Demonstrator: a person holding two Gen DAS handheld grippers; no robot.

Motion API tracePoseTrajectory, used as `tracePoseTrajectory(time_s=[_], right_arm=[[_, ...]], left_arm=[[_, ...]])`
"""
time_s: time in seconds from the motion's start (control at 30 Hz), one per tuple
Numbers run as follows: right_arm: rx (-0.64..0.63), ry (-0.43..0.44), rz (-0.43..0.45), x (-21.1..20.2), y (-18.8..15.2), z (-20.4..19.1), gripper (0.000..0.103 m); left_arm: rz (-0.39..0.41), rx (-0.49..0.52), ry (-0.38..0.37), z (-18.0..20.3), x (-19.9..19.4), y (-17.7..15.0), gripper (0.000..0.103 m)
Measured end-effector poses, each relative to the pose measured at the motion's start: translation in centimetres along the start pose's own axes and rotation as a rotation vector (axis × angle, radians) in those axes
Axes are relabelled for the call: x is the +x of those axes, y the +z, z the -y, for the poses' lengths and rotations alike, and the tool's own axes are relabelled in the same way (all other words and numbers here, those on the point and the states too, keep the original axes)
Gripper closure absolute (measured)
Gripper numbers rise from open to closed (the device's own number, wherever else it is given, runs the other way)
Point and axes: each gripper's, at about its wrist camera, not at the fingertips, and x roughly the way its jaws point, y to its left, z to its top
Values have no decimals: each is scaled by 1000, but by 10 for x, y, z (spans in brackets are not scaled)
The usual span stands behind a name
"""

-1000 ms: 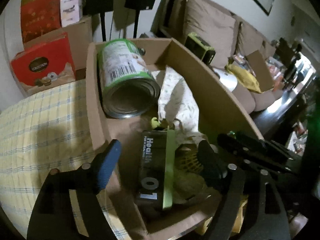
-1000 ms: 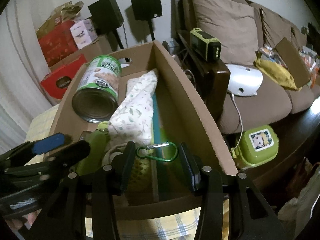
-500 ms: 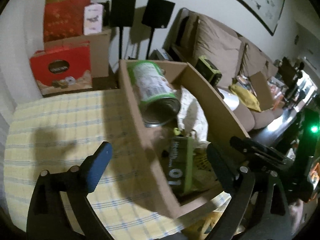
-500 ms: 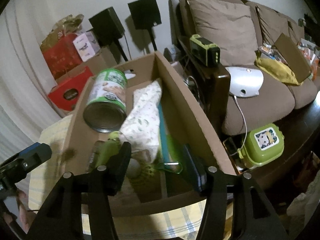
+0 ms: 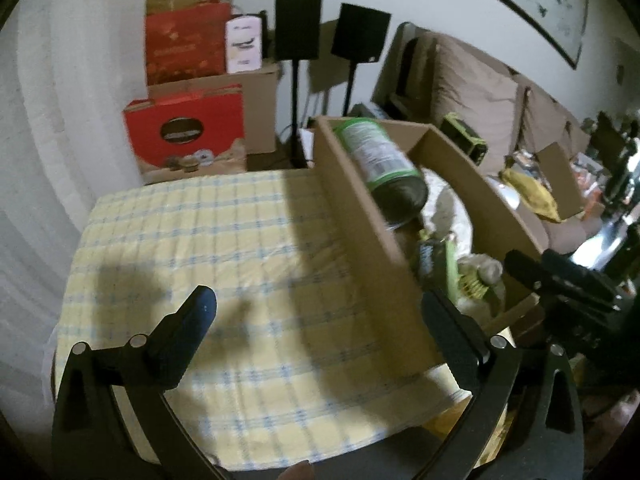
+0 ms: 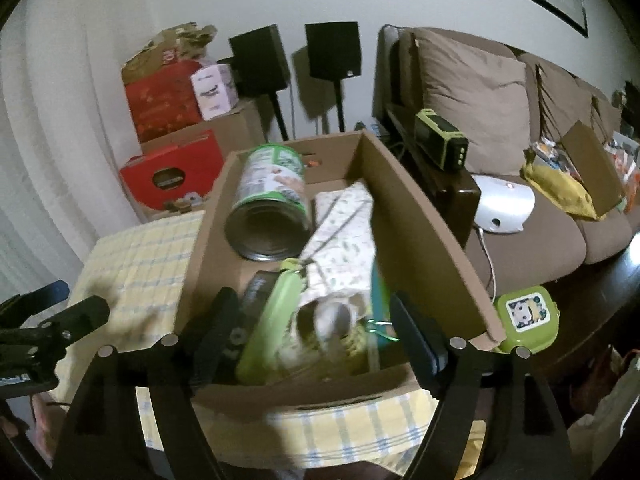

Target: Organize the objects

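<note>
Living-room clutter all round: yellow checked tablecloth (image 5: 200, 240) underneath, sofa and two black speakers beyond. At the left gripper (image 5: 320, 308), jaws just opened to their widest, with only bare cloth between them. At the right gripper (image 6: 314, 312), jaws also just opened, wide and gripping nothing, framing the near end of the cardboard box (image 6: 420, 216). Inside, near to far: green carabiner (image 6: 380, 326), dark packet (image 6: 256, 292) with a green band, patterned cloth pouch (image 6: 348, 224), green-labelled tin can (image 6: 272, 200) on its side. Reads as a release step, contents lying in the box and both hands free. Next, probably: find anything left outside the box and line open jaws up on it. Little legible: can label and packet lettering blurred, dark oval logo on the red gift box (image 5: 184, 132) unreadable.
</note>
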Motion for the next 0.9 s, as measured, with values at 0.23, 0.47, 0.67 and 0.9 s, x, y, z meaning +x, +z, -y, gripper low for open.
tracePoseTrajectory(time_s=[0.23, 0.47, 0.67, 0.9], right_arm=[[-28, 26, 8, -7, -10, -25, 21], [-74, 35, 10, -15, -25, -53, 19], [-110, 31, 30, -29, -36, -70, 18], [-132, 37, 38, -44, -46, -79, 18]], left_arm=[[7, -26, 27, -22, -18, -22, 0], [18, -38, 56, -37, -32, -34, 1], [2, -63, 70, -47, -41, -50, 0], [27, -89, 91, -54, -58, -66, 1]])
